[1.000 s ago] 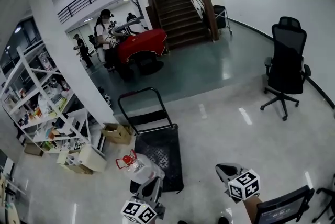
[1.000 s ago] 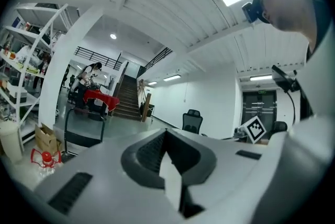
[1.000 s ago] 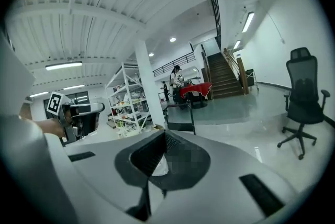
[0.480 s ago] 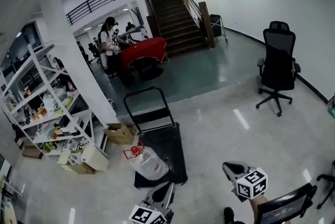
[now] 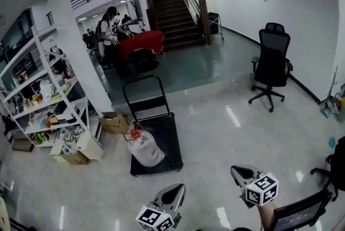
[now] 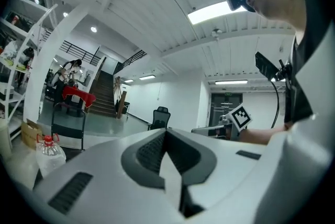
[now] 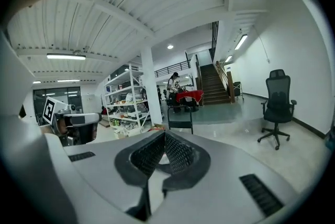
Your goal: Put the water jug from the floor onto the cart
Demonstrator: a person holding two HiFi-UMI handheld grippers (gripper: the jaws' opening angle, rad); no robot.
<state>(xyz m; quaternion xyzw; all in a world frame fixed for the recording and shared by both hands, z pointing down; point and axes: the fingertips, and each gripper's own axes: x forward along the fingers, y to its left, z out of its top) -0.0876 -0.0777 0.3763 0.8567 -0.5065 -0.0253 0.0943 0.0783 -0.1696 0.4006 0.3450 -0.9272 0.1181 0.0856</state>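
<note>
Leftmost, a white shelving rack [image 5: 32,100] carries a clutter of small goods too small to name. On the floor below it sit cardboard boxes: a pale one [image 5: 89,146], and a brown one [image 5: 115,122] with its flaps open, its inside not visible.

Next comes the cart [image 5: 170,138], a dark flat deck with a black hoop handle at its far end. The water jug [image 5: 146,151] stands upright on the left part of that deck, off the floor. It is clear-walled with a red cap and red carry loop; how full it is cannot be told.

Nearer the camera, the left gripper [image 5: 173,194] hangs in the air well apart from the jug, its jaws pressed together on nothing. To its right, the right gripper [image 5: 241,173] is likewise closed and empty, touching nothing.

Farthest right stands a black office chair [image 5: 271,65].
</note>
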